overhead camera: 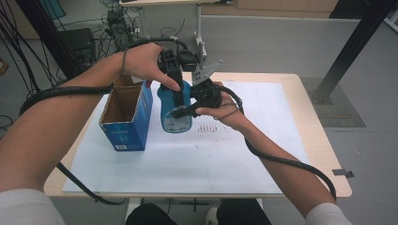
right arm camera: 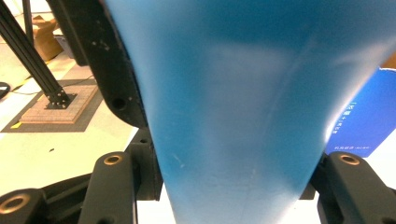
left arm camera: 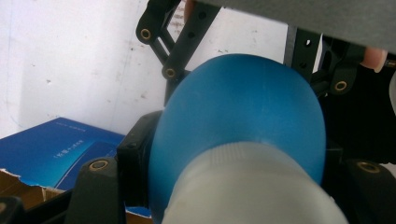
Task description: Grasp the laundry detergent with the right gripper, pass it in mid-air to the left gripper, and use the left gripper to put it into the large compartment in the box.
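Progress: we'd say we're about midway. The blue bottle (overhead camera: 174, 110) is out of the blue box (overhead camera: 127, 117) and held up just right of it, both grippers on it. Looks like the cap end is what we're working on, though we can't tell if it has turned at all.
Left gripper (overhead camera: 174, 77): comes down from above and pinches the bottle's upper part near the white cap (left arm camera: 247, 191), one jaw on each side.
Right gripper (overhead camera: 185, 110): comes in from the right, clamped across the bottle's body (right arm camera: 243, 107).
Bottle location: above the white sheet (overhead camera: 197, 154) on the surface (overhead camera: 324, 154), toward the far left.
Box: standing open-topped at the left, torn cardboard flaps; as far as we can see inside, nothing in it.
Bottle contents: can't tell, the plastic is opaque.
Left to do: finish with the cap, then set the bottle down.
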The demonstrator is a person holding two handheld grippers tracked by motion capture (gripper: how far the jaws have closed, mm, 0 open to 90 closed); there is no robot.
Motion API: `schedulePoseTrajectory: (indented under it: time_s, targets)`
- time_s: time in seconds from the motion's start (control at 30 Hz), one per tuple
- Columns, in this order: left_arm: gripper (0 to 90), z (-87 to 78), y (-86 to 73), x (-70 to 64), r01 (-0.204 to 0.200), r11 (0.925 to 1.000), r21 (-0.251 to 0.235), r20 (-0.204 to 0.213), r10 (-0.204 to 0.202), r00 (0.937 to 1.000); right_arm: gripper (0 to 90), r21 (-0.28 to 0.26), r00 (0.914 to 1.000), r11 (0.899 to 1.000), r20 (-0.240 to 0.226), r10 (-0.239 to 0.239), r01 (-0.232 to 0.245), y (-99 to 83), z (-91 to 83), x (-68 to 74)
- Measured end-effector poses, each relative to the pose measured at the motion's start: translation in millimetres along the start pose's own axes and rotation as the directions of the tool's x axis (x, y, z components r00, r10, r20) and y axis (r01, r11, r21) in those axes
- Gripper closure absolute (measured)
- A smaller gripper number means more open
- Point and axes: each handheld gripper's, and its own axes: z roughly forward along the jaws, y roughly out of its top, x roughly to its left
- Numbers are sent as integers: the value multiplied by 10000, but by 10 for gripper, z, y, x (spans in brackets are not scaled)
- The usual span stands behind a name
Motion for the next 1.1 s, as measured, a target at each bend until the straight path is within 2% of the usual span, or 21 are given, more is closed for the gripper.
schedulePoseTrajectory:
  time_s: [0.67, 1.1]
  targets:
    - [361, -18, -19, -2, 128, 9998, -135, 9, -128, 9999, 427, -145, 10000, 9999, 27, -46, 47, 0, -7, -1]
    - [362, -14, 2, -10, 180, 9998, -56, -21, -180, 9998, 421, -227, 10000, 9997, 6, 8, -8, -14, -17, -8]
